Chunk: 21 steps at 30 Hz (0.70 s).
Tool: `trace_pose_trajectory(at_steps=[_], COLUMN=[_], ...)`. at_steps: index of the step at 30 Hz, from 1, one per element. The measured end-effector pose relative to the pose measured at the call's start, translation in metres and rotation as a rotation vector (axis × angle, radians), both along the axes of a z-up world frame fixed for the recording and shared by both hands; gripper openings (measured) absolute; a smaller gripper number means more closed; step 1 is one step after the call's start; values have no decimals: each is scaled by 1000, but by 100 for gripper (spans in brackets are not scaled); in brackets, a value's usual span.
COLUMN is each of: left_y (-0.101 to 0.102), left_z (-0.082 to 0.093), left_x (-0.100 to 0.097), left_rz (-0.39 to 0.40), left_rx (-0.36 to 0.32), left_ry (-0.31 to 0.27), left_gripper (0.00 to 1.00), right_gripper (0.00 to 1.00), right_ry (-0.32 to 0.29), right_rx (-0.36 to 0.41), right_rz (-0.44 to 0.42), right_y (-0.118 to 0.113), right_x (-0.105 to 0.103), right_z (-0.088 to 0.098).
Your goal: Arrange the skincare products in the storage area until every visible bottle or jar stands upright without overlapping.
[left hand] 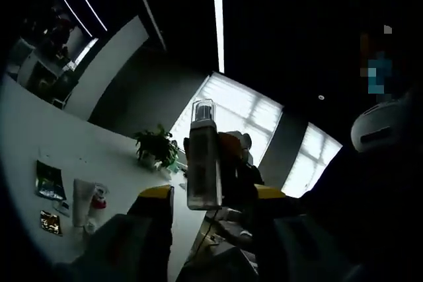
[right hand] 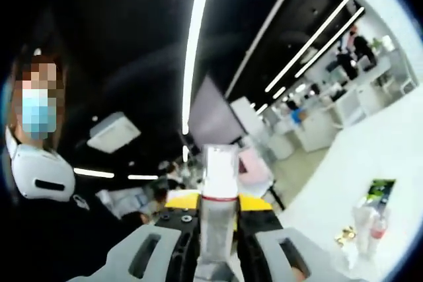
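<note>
Left gripper view: your left gripper [left hand: 210, 197] pinches a clear pump bottle [left hand: 203, 158] aloft, well off the white table [left hand: 39, 130]. Your right gripper [right hand: 218, 206] clamps a white-capped bottle [right hand: 219, 196]. Both are mid-carry; next, lower each upright beside the tubes [right hand: 367, 228], without overlapping.

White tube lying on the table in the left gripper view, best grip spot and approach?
Grip the white tube across its flat body, mid-length, coming from above. It lies flat on the white table, so its broad faces aren't reachable; the narrow width suits a two-jaw pinch. A red-capped item sits right beside it, so stay clear of that side. The left gripper already holds a clear bottle.
</note>
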<state>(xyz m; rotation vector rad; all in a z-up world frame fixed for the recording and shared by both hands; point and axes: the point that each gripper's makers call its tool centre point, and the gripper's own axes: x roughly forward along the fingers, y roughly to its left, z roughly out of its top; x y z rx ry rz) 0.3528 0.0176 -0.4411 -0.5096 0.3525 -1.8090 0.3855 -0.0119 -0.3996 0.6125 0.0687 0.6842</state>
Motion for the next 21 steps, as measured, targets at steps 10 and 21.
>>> trace_pose_trajectory(at_steps=[10, 21], left_y=[-16, -18], left_z=[-4, -11], left_x=[24, 36], left_rz=[293, 393], left_rx=[204, 306], left_ry=[-341, -457], left_gripper=[46, 47], right_gripper=[13, 13], right_ry=[109, 195], right_rx=[-142, -124], right_rz=[-168, -226], right_y=[-17, -22], right_x=[19, 31], right_z=[-13, -24])
